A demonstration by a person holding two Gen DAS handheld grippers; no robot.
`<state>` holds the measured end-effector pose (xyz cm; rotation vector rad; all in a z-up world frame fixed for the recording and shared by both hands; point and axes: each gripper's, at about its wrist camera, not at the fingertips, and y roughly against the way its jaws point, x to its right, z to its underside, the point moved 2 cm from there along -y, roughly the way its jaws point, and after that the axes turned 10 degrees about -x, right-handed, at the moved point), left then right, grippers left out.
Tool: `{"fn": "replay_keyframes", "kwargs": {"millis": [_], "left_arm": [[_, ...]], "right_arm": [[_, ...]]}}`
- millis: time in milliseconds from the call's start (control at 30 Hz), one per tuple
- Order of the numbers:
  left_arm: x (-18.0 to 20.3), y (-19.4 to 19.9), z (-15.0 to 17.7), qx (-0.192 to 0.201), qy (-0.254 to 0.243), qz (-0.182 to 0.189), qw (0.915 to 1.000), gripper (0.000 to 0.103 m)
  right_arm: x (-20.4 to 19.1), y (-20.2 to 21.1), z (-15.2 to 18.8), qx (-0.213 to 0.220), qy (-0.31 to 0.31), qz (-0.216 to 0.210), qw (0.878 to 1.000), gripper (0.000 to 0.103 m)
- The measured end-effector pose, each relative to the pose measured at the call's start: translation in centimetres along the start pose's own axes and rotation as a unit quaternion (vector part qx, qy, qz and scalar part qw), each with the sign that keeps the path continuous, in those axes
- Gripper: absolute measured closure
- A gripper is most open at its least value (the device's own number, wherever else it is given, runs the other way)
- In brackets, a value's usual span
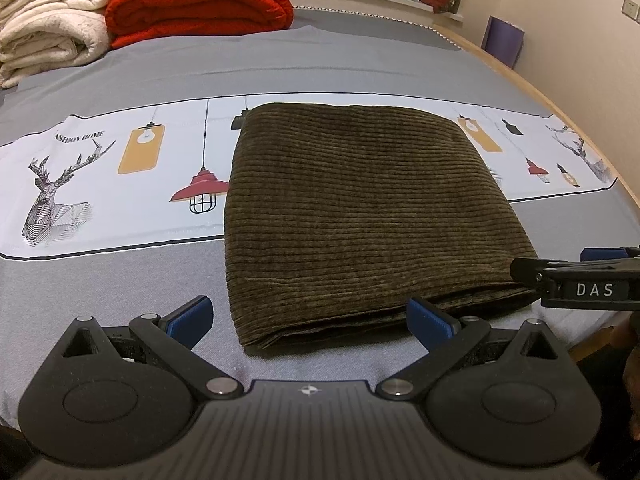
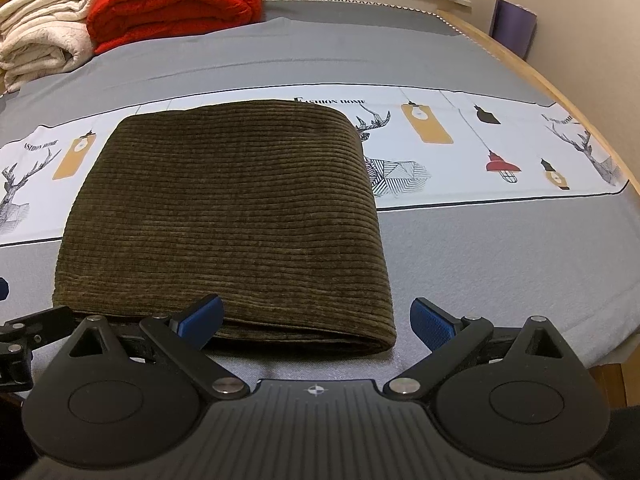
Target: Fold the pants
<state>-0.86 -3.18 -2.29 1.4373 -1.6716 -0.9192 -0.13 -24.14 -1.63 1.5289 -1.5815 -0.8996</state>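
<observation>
While jaws gape, folded pants [image 1: 360, 216] just ahead of both grippers.

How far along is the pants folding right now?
Mostly done: the brown corduroy pants lie in a compact, layered rectangle on the bed sheet. Nothing is in hand; the left gripper and right gripper are both open at its near edge. Possibly one more fold.

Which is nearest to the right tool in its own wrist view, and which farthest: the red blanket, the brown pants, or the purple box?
1. Brown pants, just ahead of the right tool.
2. Red blanket, far left.
3. Purple box, far right against the wall; too close to call with the blanket.
</observation>
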Motion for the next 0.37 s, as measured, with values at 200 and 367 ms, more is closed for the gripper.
{"fn": "replay_keyframes", "kwargs": {"millis": [200,367], "left_arm": [[0.31,0.09,0.03,0.001,-0.005,0.004,1.0000,0.000],[0.38,0.12,0.12,0.001,-0.011,0.005,0.9999,0.000]], "right_arm": [[0.02,0.05,-0.02,0.000,-0.001,0.000,1.000,0.004],[-0.11,0.17,0.01,0.000,0.001,-0.001,1.000,0.004]]}}
